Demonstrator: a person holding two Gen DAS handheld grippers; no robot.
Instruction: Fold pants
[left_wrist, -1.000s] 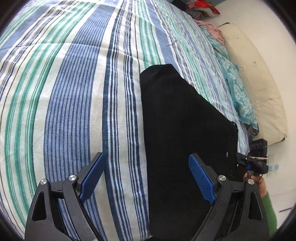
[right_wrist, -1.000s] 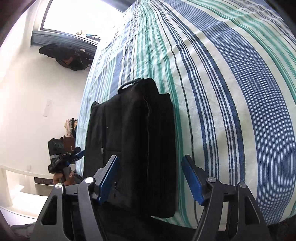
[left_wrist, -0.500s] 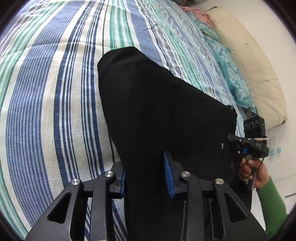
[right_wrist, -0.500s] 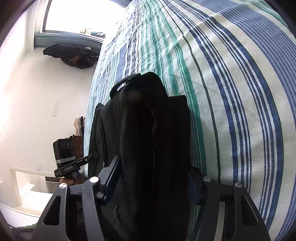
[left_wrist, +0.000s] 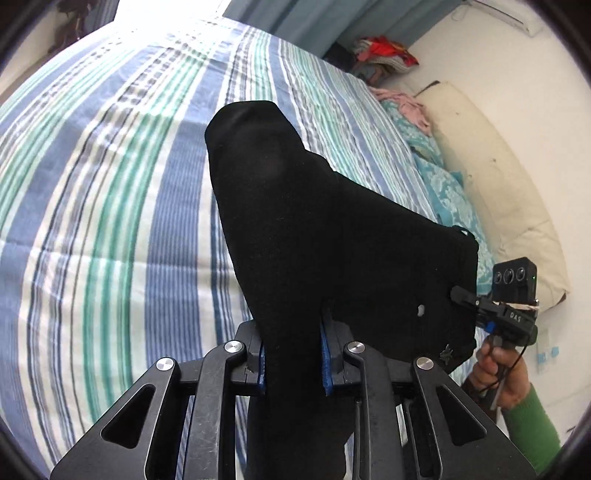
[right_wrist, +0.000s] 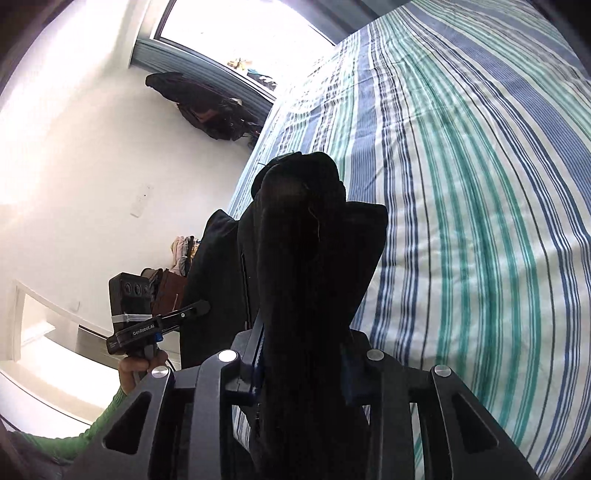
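The black pants (left_wrist: 332, 229) are folded into a thick bundle and raised off the striped bed (left_wrist: 110, 221). My left gripper (left_wrist: 291, 347) has one end of them between its blue pads; its jaws are still closing and press on the cloth. In the right wrist view the pants (right_wrist: 306, 240) rise as a dark ridge from my right gripper (right_wrist: 303, 354), whose jaws are also closing on the bunched layers. Each gripper shows in the other's view: the right gripper (left_wrist: 495, 314) at the pants' far edge, the left gripper (right_wrist: 159, 325) at the lower left.
A cream pillow (left_wrist: 498, 184) and a teal patterned cloth (left_wrist: 443, 184) lie along the bed's right side. A pile of clothes (left_wrist: 384, 55) sits at the far corner. A dark coat (right_wrist: 207, 110) hangs by the window. A green sleeve (left_wrist: 532, 421) reaches in.
Both grippers went from open around the flat pants to closed on them. They have lifted the pants off the bed, and both views now tilt up toward the room.
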